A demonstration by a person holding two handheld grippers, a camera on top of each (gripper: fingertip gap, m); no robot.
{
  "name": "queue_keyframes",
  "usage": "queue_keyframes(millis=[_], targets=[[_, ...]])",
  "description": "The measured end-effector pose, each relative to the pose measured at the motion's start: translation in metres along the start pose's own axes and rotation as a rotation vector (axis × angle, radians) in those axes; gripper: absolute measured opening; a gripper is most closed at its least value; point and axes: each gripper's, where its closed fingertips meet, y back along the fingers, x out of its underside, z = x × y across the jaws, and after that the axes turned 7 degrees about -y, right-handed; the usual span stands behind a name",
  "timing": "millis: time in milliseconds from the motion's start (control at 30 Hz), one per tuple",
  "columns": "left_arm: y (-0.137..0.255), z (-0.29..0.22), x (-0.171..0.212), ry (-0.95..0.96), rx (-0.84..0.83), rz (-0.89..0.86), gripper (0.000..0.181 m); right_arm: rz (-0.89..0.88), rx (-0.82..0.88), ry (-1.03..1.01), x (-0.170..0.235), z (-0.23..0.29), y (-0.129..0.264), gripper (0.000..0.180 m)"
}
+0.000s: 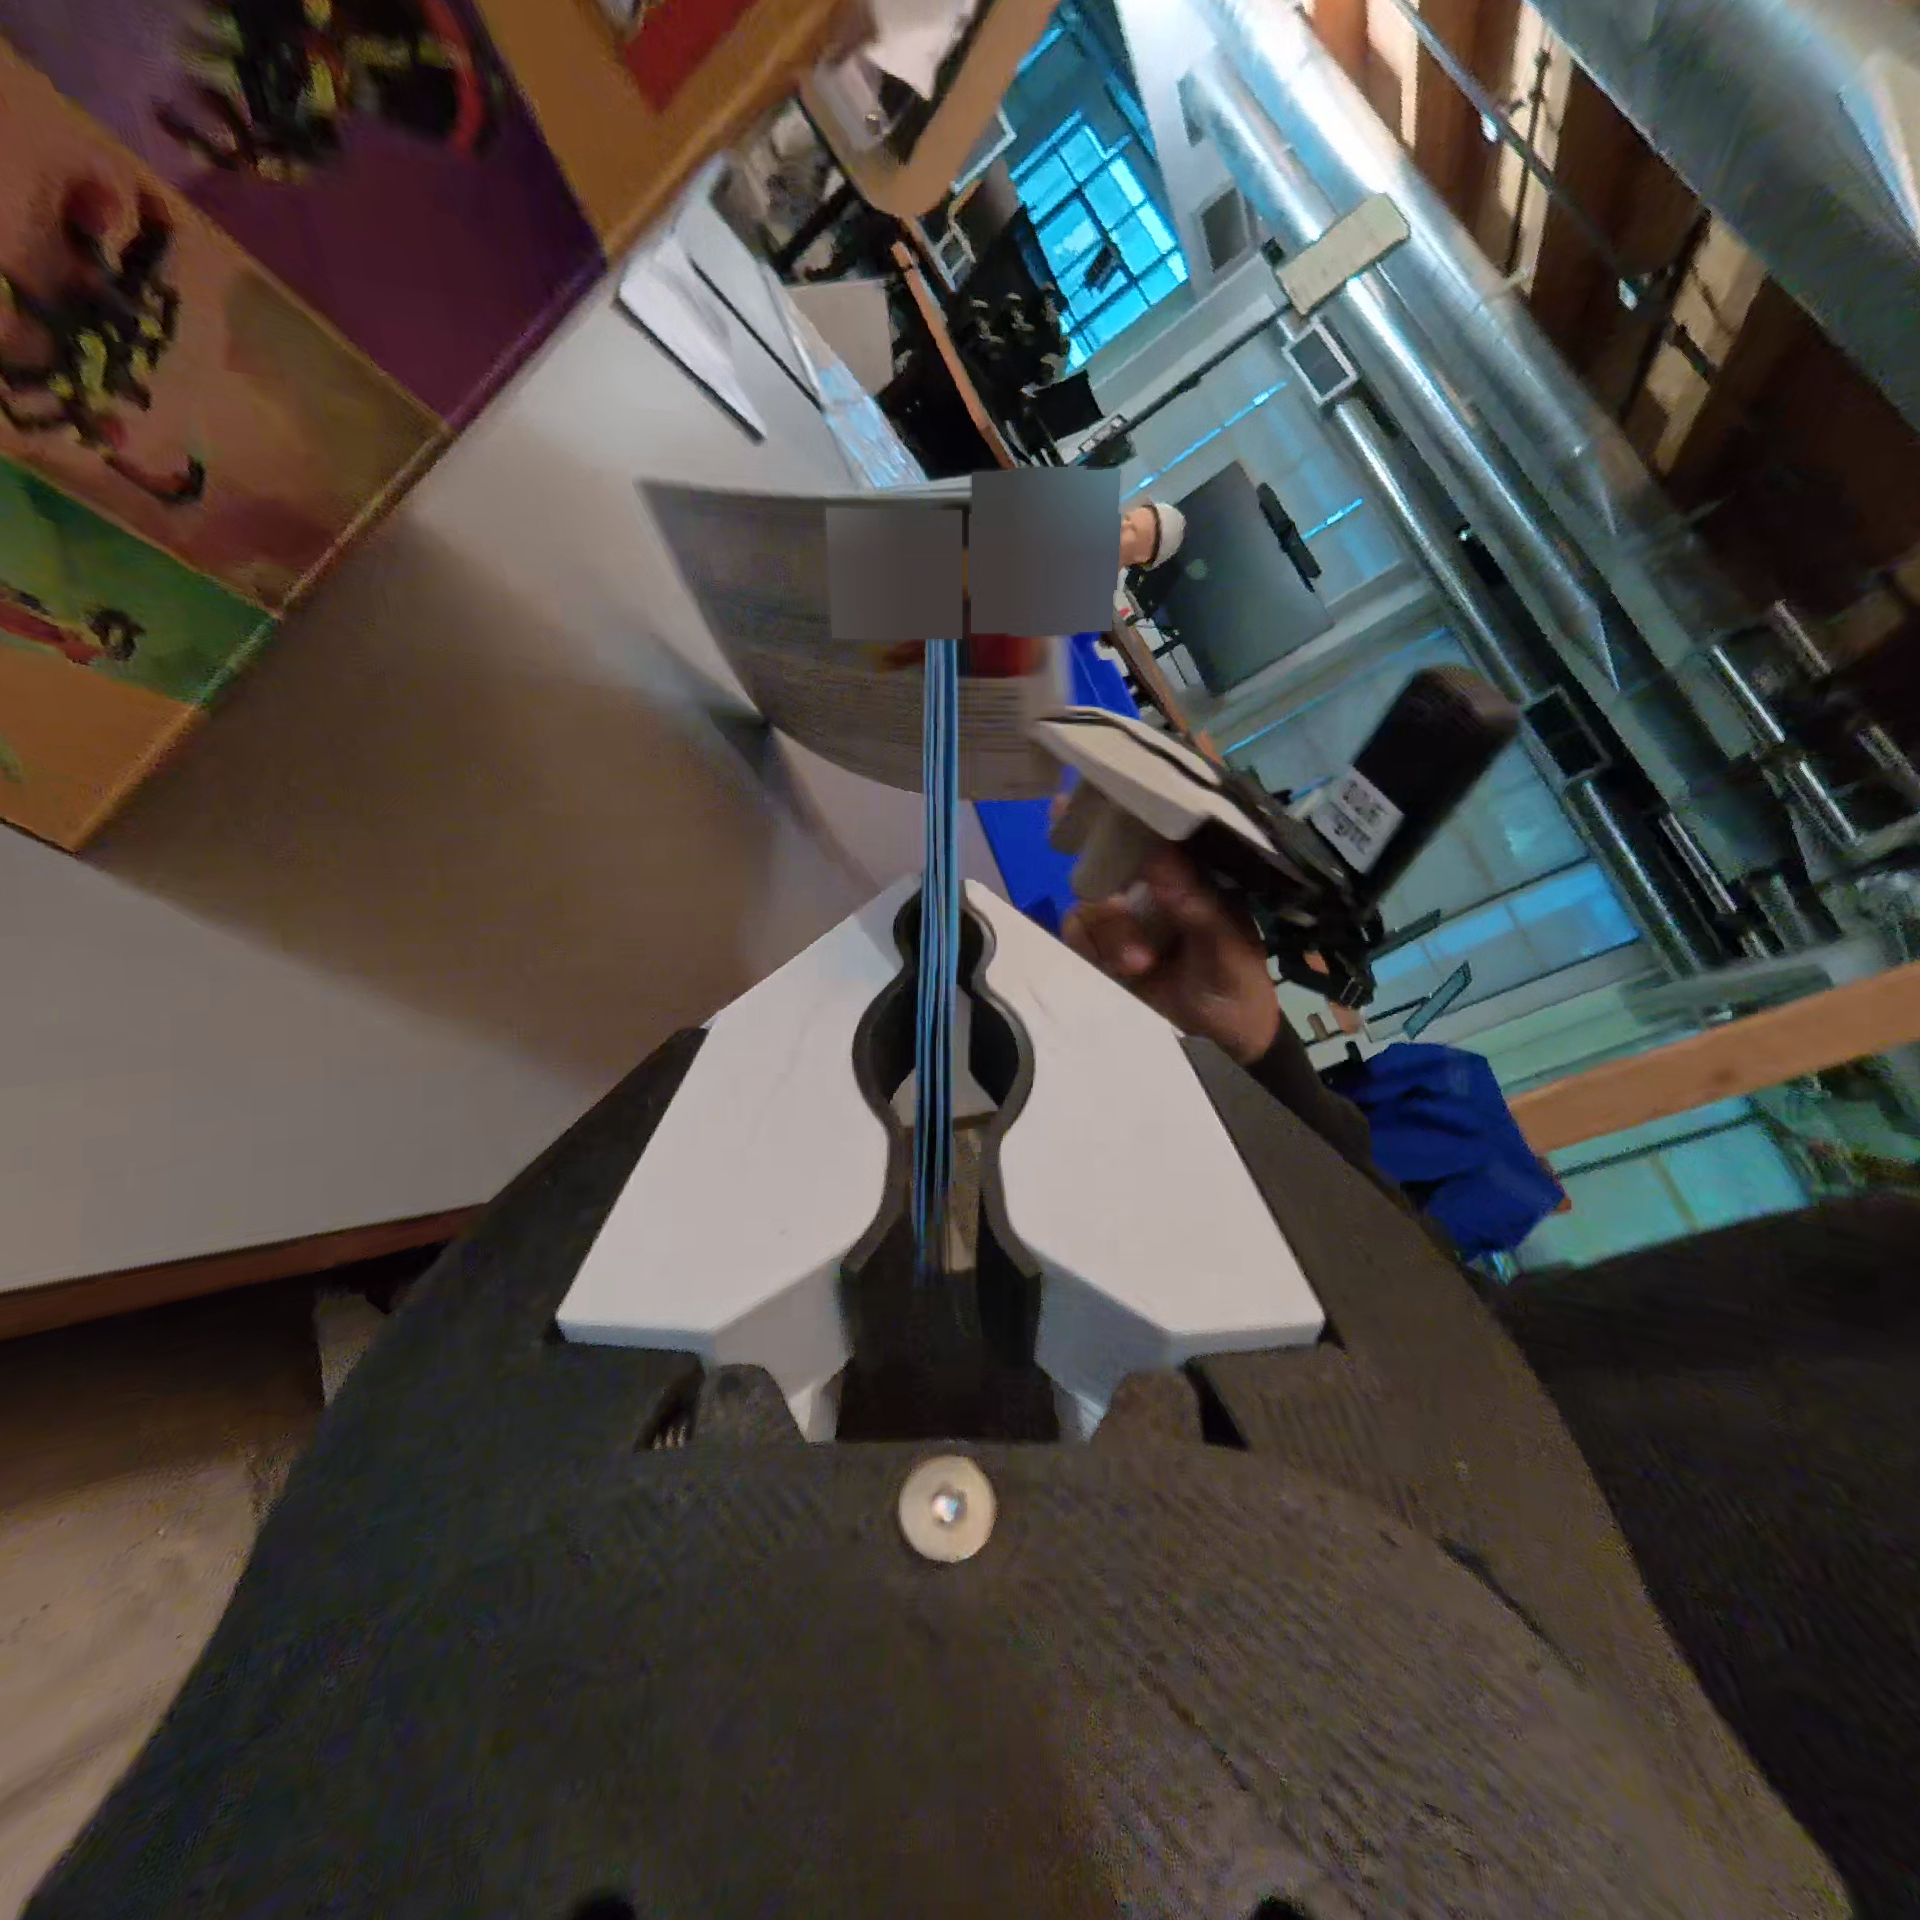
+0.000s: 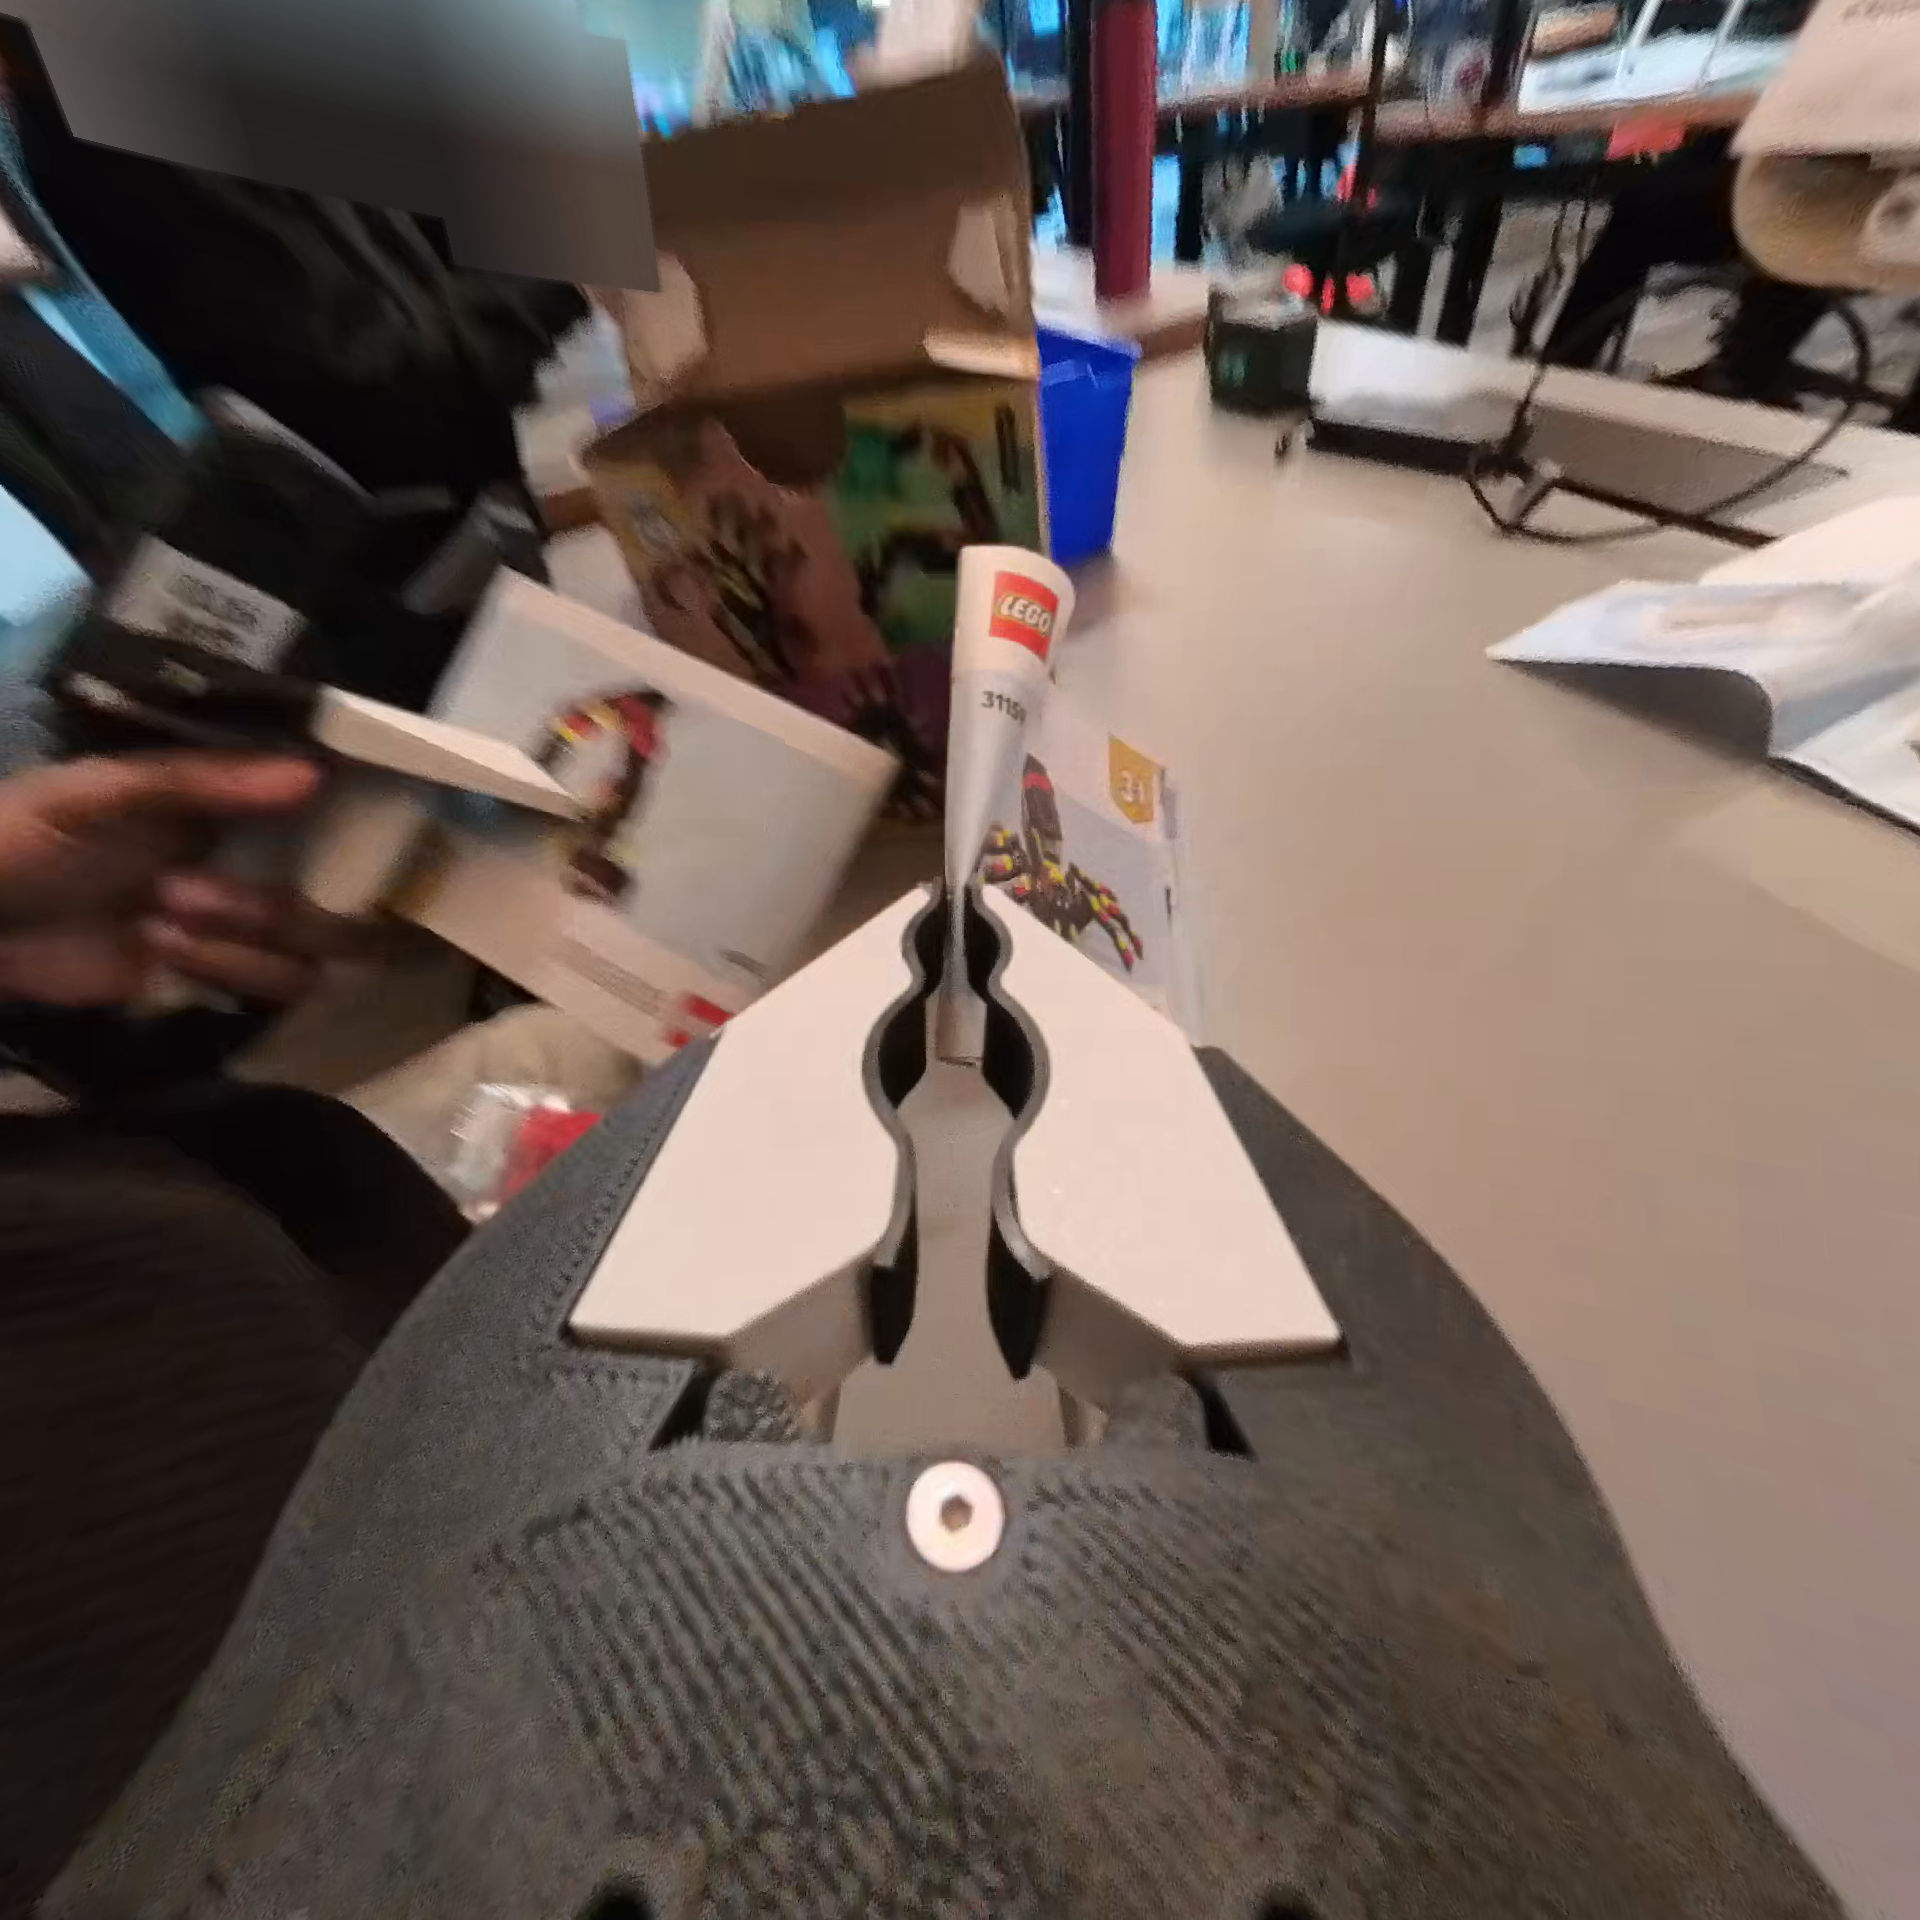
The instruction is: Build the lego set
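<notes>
My left gripper [image 1: 940, 896] is shut on an instruction booklet [image 1: 790, 644], seen edge-on with blue page edges running between the fingers. In the right wrist view this gripper [image 2: 551, 805], held by a hand [image 2: 125, 862], grips a booklet [image 2: 686, 821] with a red and black creature on its cover. My right gripper [image 2: 956, 896] is shut on the curled cover of a second booklet [image 2: 1081, 862] that shows a black spider. It also shows in the left wrist view [image 1: 1060, 738], just right of the first booklet. The opened lego box [image 2: 831, 436] stands behind.
The lego box also fills the left of the left wrist view [image 1: 156, 416]. A plastic bag of bricks [image 2: 509, 1132] lies near the table's edge. A blue bin [image 2: 1081, 447] stands behind the box. Loose papers [image 2: 1766, 665] lie at the right on the grey table [image 2: 1455, 1039]. The gap from one gripper's tips to the other's is roughly 12 centimetres.
</notes>
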Motion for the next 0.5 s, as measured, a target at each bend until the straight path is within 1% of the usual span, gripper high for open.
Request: queue_keyframes(millis=[67, 133, 233, 300, 333, 400, 500], targets=[[-0.008, 0.011, -0.001, 0.009, -0.047, -0.019, 0.000, -0.056, -0.056, -0.043, -0.008, 0.020, 0.003, 0.001], [-0.015, 0.017, 0.000, -0.025, -0.074, -0.028, 0.000, -0.025, -0.090, -0.059, 0.001, 0.040, -0.004, 0.001], [-0.029, 0.013, 0.009, -0.074, -0.055, 0.030, 0.000, 0.022, -0.104, -0.069, 0.017, 0.065, -0.016, 0.002], [-0.039, 0.002, 0.019, -0.081, 0.005, 0.079, 0.000, 0.038, -0.129, -0.111, 0.024, 0.077, -0.024, 0.002], [-0.042, -0.003, 0.021, -0.074, 0.034, 0.081, 0.001, 0.047, -0.141, -0.138, 0.028, 0.081, -0.027, 0.003], [-0.046, -0.001, 0.026, -0.066, 0.023, 0.087, 0.000, 0.062, -0.129, -0.179, 0.035, 0.080, -0.029, 0.004], [-0.051, 0.002, 0.033, 0.022, 0.046, 0.114, 0.000, 0.072, -0.120, -0.232, 0.041, 0.073, -0.026, 0.004]])
